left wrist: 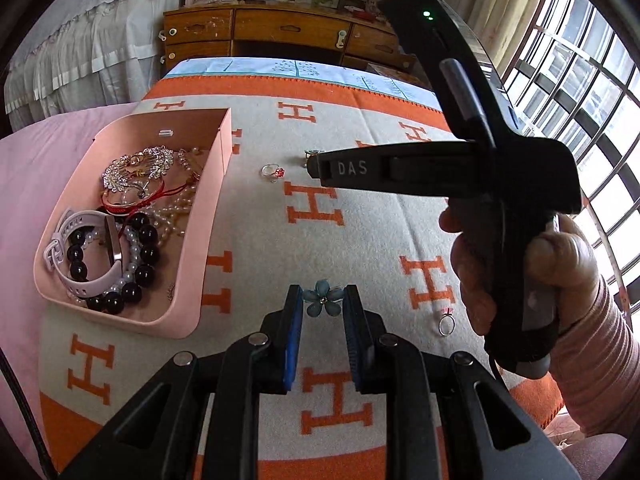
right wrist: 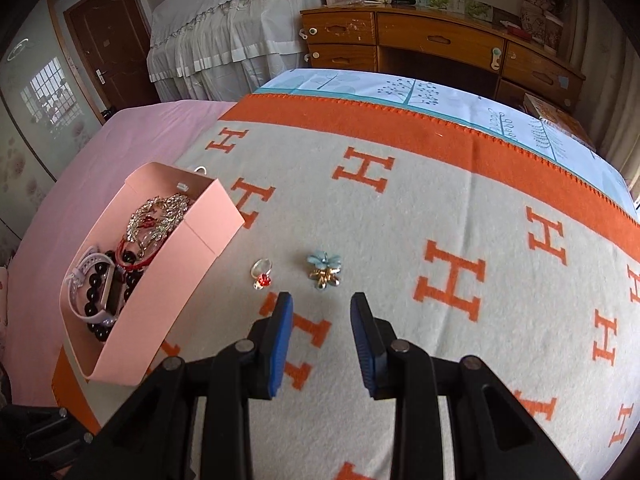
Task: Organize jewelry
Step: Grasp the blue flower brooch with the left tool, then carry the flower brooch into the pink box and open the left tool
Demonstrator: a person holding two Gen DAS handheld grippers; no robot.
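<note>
A pink box (left wrist: 208, 216) on the blanket holds a white watch (left wrist: 86, 252), black beads, pearls and a crystal brooch; it also shows in the right wrist view (right wrist: 176, 268). My left gripper (left wrist: 322, 300) is open with a blue flower piece (left wrist: 323, 299) lying between its fingertips on the blanket. A silver ring (left wrist: 445, 323) lies to its right. A ring with a red stone (left wrist: 273, 171) lies farther off. My right gripper (right wrist: 321, 304) is open, just short of a blue and gold flower brooch (right wrist: 324, 269) and the red-stone ring (right wrist: 262, 273). Seen from the left wrist, the right gripper (left wrist: 316, 166) reaches over that brooch.
The jewelry lies on a white blanket with orange H letters (right wrist: 400, 240) over a bed. A wooden dresser (right wrist: 440, 48) stands beyond the bed's far end. A pink sheet (right wrist: 132, 136) lies left of the box. A barred window (left wrist: 592, 80) is at the right.
</note>
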